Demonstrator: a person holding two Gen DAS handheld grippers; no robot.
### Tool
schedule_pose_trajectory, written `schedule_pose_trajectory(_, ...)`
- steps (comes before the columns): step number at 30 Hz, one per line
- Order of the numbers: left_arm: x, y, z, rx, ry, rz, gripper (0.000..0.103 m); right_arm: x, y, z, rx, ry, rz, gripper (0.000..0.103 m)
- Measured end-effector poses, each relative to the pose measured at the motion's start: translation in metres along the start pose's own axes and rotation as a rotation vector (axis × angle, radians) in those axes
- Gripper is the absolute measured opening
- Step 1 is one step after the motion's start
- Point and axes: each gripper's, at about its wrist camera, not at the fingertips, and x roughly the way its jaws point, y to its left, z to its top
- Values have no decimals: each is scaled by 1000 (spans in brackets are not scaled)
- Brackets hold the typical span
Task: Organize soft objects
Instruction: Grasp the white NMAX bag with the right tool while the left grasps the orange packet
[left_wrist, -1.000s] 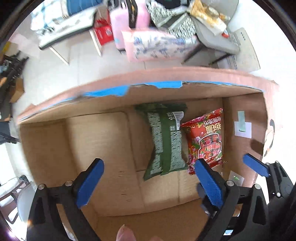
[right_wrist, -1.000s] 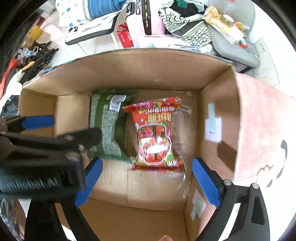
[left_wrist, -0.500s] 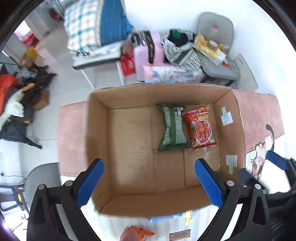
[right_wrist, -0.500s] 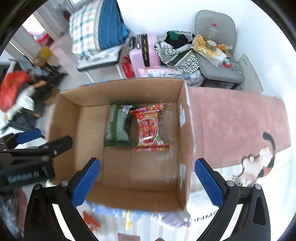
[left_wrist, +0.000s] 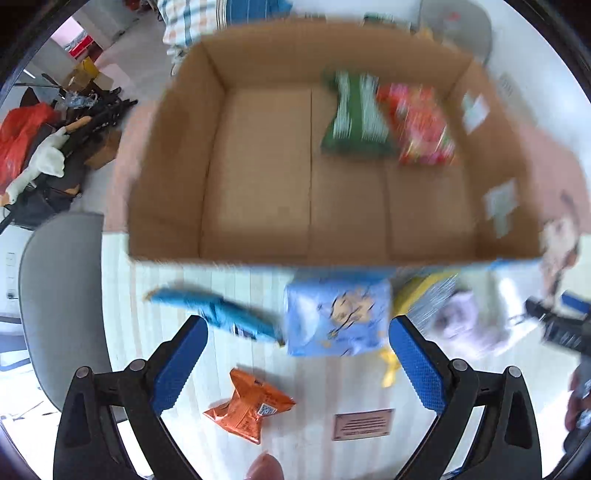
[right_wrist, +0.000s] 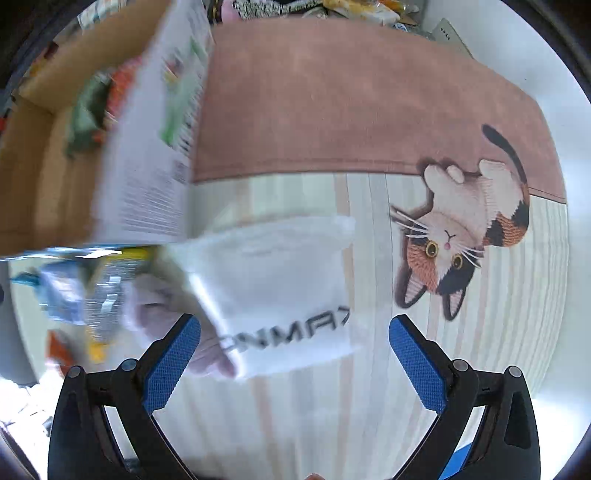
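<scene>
A: Both grippers have pulled back out of the cardboard box (left_wrist: 258, 166) since a second ago; the views now look down on the loose packets outside it, and they are smeared with motion.

B: Where are the soft things now?

A: A green packet (left_wrist: 354, 118) and a red packet (left_wrist: 421, 125) lie side by side on the box floor, far right. On the striped mat just outside the near wall lie a light blue packet (left_wrist: 338, 317), a blue wrapper (left_wrist: 221, 314) and an orange packet (left_wrist: 247, 410). The white bag (right_wrist: 273, 291) lies on the mat beside the box.

B: And the fingers?

A: The left gripper (left_wrist: 295, 365) is spread wide and empty, above the light blue packet. The right gripper (right_wrist: 293, 362) is likewise spread, empty, over the white bag.

B: What could go wrong?

A: I'd judge the packets sit crowded, some overlapping near the yellow packet (left_wrist: 424, 291), so closing there may pinch two at once. Slick film could slide out of a shallow pinch. The near box wall could snag a low carry.
</scene>
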Motion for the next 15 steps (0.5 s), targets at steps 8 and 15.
schedule_pose_trajectory(8, 36, -7, -27, -32, 97, -3, 101, 44, -6, 12, 62, 64, 145, 100)
schedule_pose_trajectory(15, 22, 1, -55, -53, 77, -3, 101, 40, -31, -19, 147, 104, 233, 82)
